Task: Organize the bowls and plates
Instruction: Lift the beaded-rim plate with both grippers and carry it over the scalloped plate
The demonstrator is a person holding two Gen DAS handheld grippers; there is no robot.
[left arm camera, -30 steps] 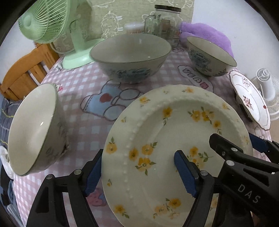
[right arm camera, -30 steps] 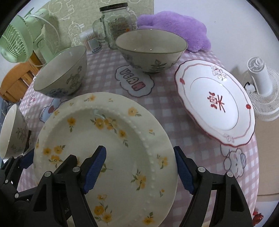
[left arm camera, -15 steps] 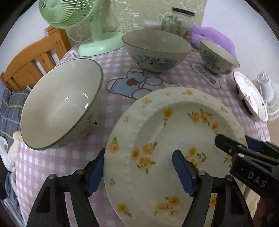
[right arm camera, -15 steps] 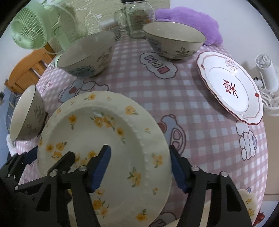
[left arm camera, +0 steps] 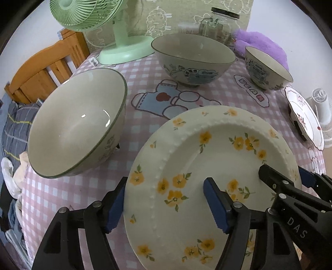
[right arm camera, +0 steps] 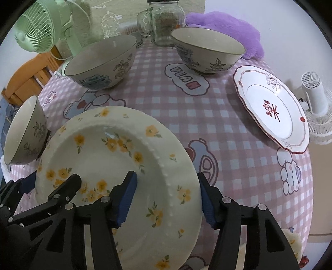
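Basically both grippers have the yellow-flower plate [left arm camera: 209,166] straddled, one on each side. Left gripper [left arm camera: 166,204] jaws spread wide: one blue pad sits outside the plate's left rim, the other rests over the plate's inner well. The gap between the pads is far more than the rim's thickness, so it is not a tight pinch; whether the pads actually press the plate, cannot tell. Right gripper [right arm camera: 167,199] same story, mirrored: one pad over the well, the other just outside the right rim, jaws wide apart. In the left wrist view the right gripper shows at the plate's far right edge, its black finger lying over the rim.

The plate looks tilted, near edge toward the cameras; whether it touches the pink checked tablecloth [right arm camera: 228,128], cannot tell.

Small bowl [left arm camera: 76,122] just left of the plate, tilted in the left view, close to the plate's rim but apart. Large blue-pattern bowl [left arm camera: 193,60] upright farther back, middle of table. Third bowl [right arm camera: 207,49] upright at back right, near the purple plush [right arm camera: 232,31]. Red-rimmed white plate [right arm camera: 271,108] at the table's right edge, well apart from the yellow-flower plate.

Green fan [left arm camera: 97,16] back left, glass jar [right arm camera: 166,20] at the back, white fan [right arm camera: 313,91] off the table on the right, wooden chair [left arm camera: 41,74] at left.
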